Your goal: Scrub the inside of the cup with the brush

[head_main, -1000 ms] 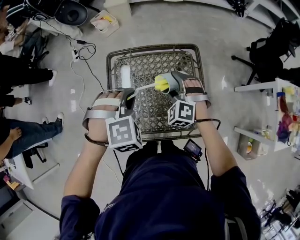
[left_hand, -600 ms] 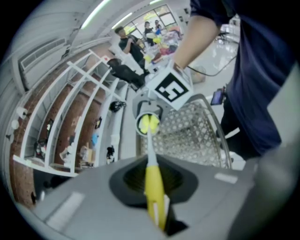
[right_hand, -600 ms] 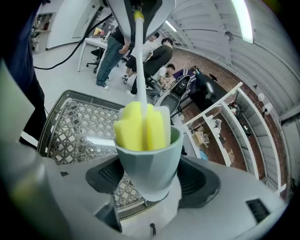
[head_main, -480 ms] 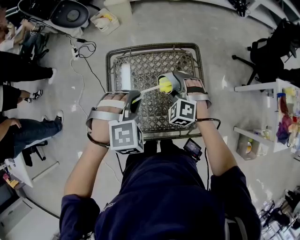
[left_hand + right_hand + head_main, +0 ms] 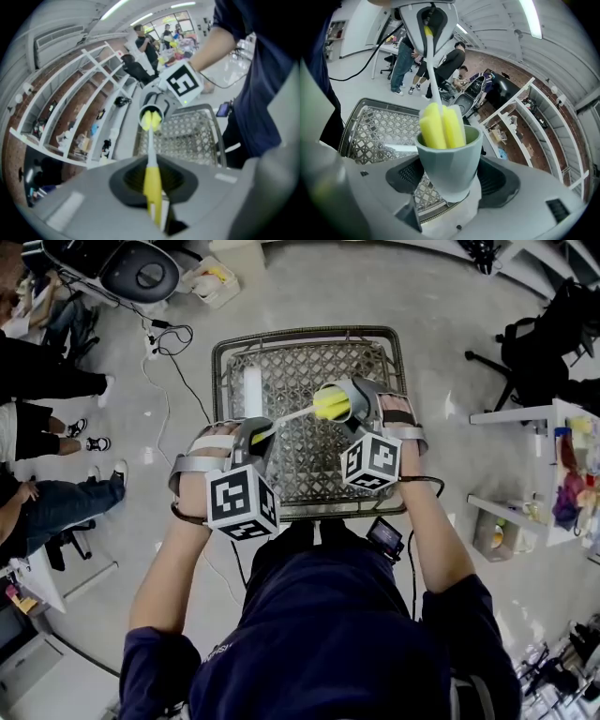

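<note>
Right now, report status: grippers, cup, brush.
Left gripper shut on yellow-handled sponge brush. Right gripper shut on grey-green faceted cup. Yellow sponge head inside cup mouth. Metal mesh basket below, nothing blocking.

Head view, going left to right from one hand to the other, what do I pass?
Left hand, left gripper, brush handle, yellow sponge head, cup, right hand.

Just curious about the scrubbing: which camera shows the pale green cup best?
The right gripper view: the pale green faceted cup fills its centre, clamped between the jaws, the yellow sponge brush head sticking out of it. The head view shows it small, side-on; the left gripper view, only its distant mouth.
</note>
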Demonstrator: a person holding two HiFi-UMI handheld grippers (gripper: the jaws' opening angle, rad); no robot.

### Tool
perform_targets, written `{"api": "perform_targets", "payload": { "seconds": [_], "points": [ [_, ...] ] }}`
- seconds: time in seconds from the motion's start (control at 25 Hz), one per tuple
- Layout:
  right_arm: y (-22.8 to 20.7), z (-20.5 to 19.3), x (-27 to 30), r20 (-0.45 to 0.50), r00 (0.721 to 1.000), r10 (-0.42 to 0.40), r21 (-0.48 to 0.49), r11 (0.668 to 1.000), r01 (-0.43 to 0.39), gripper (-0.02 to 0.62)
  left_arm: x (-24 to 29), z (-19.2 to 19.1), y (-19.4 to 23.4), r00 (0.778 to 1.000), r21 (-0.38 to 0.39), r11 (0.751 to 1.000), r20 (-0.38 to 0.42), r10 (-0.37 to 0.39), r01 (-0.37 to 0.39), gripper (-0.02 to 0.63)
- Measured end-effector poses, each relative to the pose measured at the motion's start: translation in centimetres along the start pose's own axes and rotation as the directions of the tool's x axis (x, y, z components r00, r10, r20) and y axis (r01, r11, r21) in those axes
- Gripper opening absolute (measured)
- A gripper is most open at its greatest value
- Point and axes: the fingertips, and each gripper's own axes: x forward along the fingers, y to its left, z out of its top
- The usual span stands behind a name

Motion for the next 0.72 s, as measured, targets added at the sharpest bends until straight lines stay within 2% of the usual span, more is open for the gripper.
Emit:
{"api": "perform_targets", "payload": {
  "seconds": [0.08, 0.2, 0.4, 0.56, 0.72],
  "points": [
    [-0.4, -0.8, -0.1, -0.007, 1.0, -0.003, 0.034, 0.999, 0.004, 0.339, -0.6, 0.1, -0.1, 0.998, -0.082, 0.996, 0.058, -0.024, 0.028, 0.031],
    [-1.2, -1.9, -0.5, -0.007, 1.0, -0.007, 0.106, 0.994, 0.008, 0.339, -1.5, -0.1, 0.4, 0.99, -0.212, 0.976, 0.136, -0.025, 0.053, 0.031],
    [-2.8, -2.3, -1.6, 0.036, 0.999, -0.027, 0.249, 0.968, 0.017, 0.339, -2.7, -0.4, 1.4, 0.981, -0.311, 0.95, 0.188, 0.044, 0.017, 0.031],
    [-4.5, -2.9, -2.7, 0.095, 0.995, -0.039, 0.453, 0.891, -0.008, 0.339, -3.7, 0.3, 2.8, 0.965, -0.388, 0.922, 0.235, 0.114, -0.014, 0.031],
    [-5.3, -2.9, -3.7, 0.165, 0.985, -0.044, 0.578, 0.814, -0.06, 0.339, -3.9, 0.9, 3.6, 0.952, -0.439, 0.898, 0.264, 0.156, -0.025, 0.031]
  ]
}}
